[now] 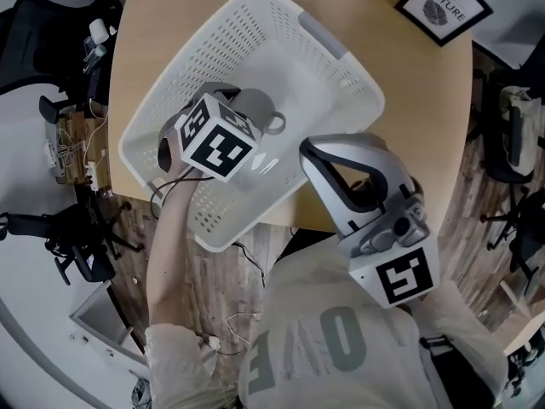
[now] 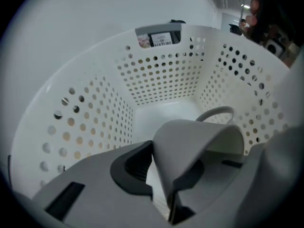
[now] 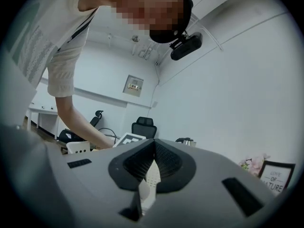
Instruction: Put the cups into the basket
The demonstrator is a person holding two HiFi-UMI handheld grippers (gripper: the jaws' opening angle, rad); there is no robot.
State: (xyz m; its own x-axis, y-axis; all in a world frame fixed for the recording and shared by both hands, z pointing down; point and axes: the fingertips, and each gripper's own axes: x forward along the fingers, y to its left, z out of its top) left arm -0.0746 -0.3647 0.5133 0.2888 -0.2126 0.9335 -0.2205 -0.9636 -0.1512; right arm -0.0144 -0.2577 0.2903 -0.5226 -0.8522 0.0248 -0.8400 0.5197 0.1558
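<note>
A white perforated basket (image 1: pixel 334 82) lies at an angle on the wooden table (image 1: pixel 426 118). My left gripper (image 1: pixel 230 118) reaches down inside it under its marker cube, shut on the rim of a grey cup (image 1: pixel 255 107). In the left gripper view the cup (image 2: pixel 190 146) sits tilted between the jaws of the left gripper (image 2: pixel 164 175), its handle (image 2: pixel 216 112) away from me, with the basket's holed walls (image 2: pixel 161 75) all round. My right gripper (image 1: pixel 308 147) is held near my chest at the basket's near corner. It (image 3: pixel 154 151) is shut on nothing and points level across the room.
A framed print (image 1: pixel 443 2) stands at the table's far right corner and also shows in the right gripper view (image 3: pixel 274 175). Office chairs (image 1: pixel 43 24) and cables crowd the floor on the left. The basket's near corner overhangs the table's front edge.
</note>
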